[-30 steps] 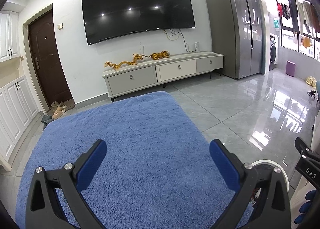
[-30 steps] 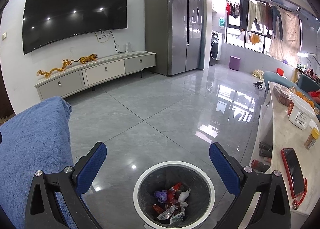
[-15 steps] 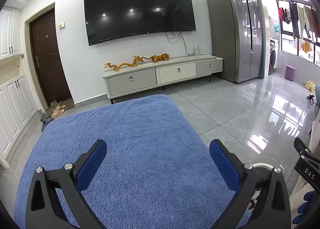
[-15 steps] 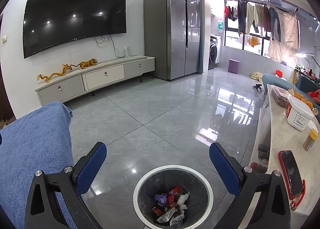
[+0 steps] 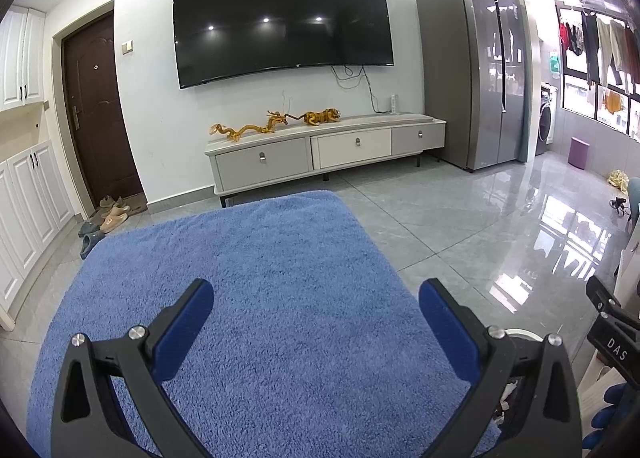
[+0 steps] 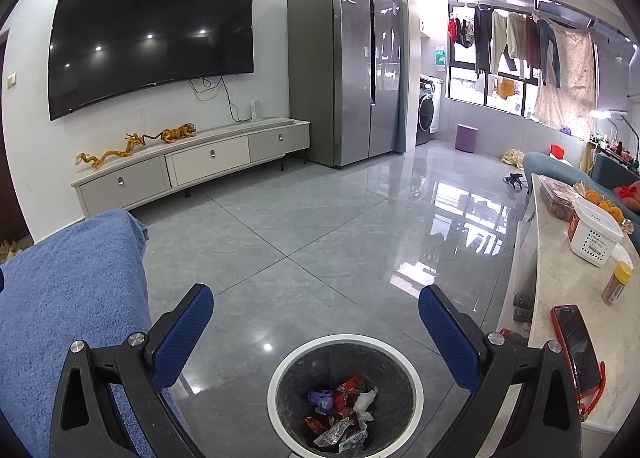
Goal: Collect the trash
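Trash (image 6: 344,412), a heap of crumpled wrappers, lies at the bottom of the white-rimmed bin (image 6: 280,366) on the grey floor, near and just beneath my right gripper (image 6: 316,332). Its jaws gape wide and hold nothing. My left gripper (image 5: 316,328), equally wide and empty, hangs over the blue towel (image 5: 248,258).

Fuzzy blue towel cloth (image 5: 256,298), black gripper frames w/ blue textured pads (image 6: 182,334), white-rimmed grey round bin (image 6: 280,402) w/ red, purple & white wrappers (image 6: 344,410), glossy grey floor tiles (image 6: 320,226).
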`<state>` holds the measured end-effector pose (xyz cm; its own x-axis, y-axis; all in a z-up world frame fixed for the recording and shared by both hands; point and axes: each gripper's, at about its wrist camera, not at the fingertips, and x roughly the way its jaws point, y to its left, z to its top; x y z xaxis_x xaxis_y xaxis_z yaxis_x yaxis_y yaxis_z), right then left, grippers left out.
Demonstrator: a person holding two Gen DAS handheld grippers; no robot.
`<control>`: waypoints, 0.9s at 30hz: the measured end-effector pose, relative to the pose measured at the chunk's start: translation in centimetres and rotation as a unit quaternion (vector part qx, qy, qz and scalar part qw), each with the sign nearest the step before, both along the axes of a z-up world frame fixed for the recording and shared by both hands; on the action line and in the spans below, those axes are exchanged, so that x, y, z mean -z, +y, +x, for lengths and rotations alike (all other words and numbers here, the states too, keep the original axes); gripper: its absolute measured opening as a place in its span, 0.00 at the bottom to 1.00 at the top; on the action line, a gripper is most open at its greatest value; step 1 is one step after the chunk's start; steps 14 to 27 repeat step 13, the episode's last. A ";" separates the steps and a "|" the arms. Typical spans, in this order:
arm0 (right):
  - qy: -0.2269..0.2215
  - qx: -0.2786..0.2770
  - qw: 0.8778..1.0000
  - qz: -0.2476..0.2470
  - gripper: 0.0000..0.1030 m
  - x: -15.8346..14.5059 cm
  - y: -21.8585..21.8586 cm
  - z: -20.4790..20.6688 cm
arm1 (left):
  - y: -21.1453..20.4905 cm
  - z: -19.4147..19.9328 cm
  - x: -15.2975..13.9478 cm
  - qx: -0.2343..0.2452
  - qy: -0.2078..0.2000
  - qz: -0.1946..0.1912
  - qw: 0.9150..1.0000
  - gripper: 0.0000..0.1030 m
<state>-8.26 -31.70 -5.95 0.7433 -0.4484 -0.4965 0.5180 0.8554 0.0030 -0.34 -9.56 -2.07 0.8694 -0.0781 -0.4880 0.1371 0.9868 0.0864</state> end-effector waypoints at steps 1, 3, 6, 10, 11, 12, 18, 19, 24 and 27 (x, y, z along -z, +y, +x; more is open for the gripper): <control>0.000 0.000 1.000 0.000 1.00 0.0 0.0 0.0 | 0.1 -0.1 0.1 0.001 0.000 -0.001 1.000 1.00; 0.000 -0.001 1.000 -0.001 1.00 -0.1 0.2 -0.1 | 0.1 -0.1 0.1 0.002 0.000 -0.003 1.000 1.00; 0.000 0.000 1.000 -0.002 1.00 -0.1 0.2 -0.1 | 0.2 -0.2 0.1 0.004 -0.001 -0.004 1.000 1.00; 0.000 0.000 1.000 -0.003 1.00 -0.2 0.4 -0.1 | 0.3 -0.5 0.2 0.007 0.000 -0.003 1.000 1.00; 0.000 0.000 1.000 -0.003 1.00 -0.2 0.4 -0.1 | 0.3 -0.5 0.2 0.007 0.000 -0.003 1.000 1.00; 0.000 0.000 1.000 -0.003 1.00 -0.2 0.3 -0.1 | 0.3 -0.6 0.3 0.007 0.001 -0.004 1.000 1.00; 0.000 0.000 1.000 -0.003 1.00 -0.2 0.3 -0.1 | 0.3 -0.6 0.3 0.008 0.001 -0.004 1.000 1.00; 0.000 0.000 1.000 -0.003 1.00 -0.2 0.3 -0.1 | 0.3 -0.6 0.3 0.008 0.001 -0.004 1.000 1.00; 0.000 0.000 1.000 -0.003 1.00 -0.2 0.3 -0.1 | 0.3 -0.6 0.3 0.008 0.001 -0.004 1.000 1.00; 0.000 0.000 1.000 -0.003 1.00 -0.2 0.3 -0.1 | 0.3 -0.6 0.3 0.008 0.001 -0.004 1.000 1.00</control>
